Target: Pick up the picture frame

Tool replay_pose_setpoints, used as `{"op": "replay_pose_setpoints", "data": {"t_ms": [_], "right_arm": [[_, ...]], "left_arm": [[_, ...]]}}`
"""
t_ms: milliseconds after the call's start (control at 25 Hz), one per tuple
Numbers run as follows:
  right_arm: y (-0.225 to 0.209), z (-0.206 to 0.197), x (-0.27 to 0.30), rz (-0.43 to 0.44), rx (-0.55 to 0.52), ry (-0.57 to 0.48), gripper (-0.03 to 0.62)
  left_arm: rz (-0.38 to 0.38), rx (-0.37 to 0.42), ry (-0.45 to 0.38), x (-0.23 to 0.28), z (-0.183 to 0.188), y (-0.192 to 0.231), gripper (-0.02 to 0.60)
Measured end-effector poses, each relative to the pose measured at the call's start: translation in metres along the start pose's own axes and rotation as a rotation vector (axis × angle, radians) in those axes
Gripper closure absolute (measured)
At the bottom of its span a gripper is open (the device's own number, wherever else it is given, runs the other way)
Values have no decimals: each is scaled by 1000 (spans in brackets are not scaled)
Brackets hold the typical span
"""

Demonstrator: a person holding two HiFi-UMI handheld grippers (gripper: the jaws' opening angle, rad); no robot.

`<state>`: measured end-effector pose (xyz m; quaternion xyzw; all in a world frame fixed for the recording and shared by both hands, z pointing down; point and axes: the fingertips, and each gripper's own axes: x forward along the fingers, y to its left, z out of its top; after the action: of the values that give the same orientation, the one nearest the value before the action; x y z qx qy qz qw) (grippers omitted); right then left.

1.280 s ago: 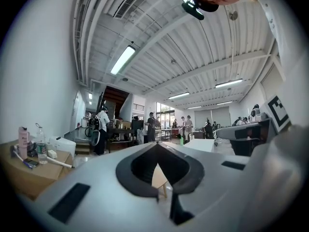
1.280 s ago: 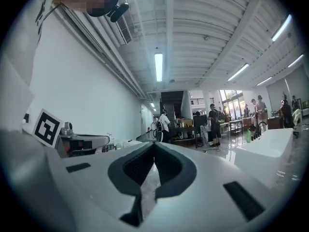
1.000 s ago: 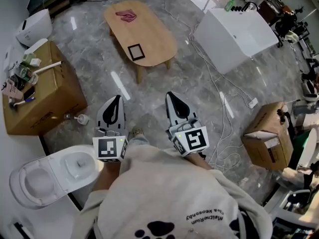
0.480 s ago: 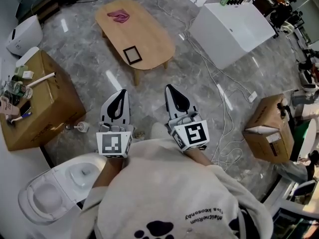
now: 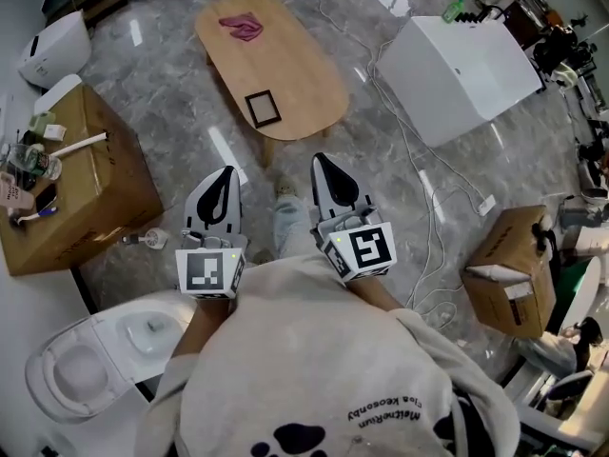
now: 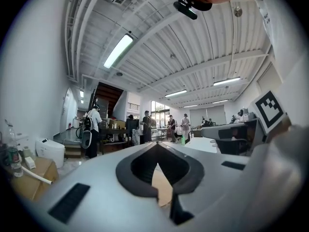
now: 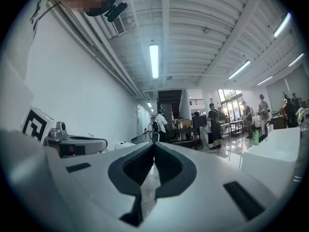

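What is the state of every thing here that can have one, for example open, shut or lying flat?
left gripper: shut, empty
right gripper: shut, empty
picture frame: lying flat on the wooden table, not held
toilet: lid open

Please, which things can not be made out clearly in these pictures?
- Picture frame, head view: too small to see what it holds.
- Pink thing on the wooden table, head view: too small to name.
- Frame in both gripper views: not visible; the left gripper and right gripper fill the lower picture.
- Items on the cardboard box, head view: tiny, some cut by the left edge.
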<state>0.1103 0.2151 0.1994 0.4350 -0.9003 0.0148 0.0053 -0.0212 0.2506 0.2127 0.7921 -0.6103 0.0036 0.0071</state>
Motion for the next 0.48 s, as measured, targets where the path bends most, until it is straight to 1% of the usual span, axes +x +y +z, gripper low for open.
{"op": "replay_pose_setpoints", "data": {"t_ms": [280, 480], "right_arm": [[-39, -6, 83, 65, 29, 31, 586], [-80, -15, 146, 101, 39, 66, 586]], "left_arm": [[90, -33, 24, 63, -6, 42, 574], [93, -57, 57, 127, -19, 54, 574]]}}
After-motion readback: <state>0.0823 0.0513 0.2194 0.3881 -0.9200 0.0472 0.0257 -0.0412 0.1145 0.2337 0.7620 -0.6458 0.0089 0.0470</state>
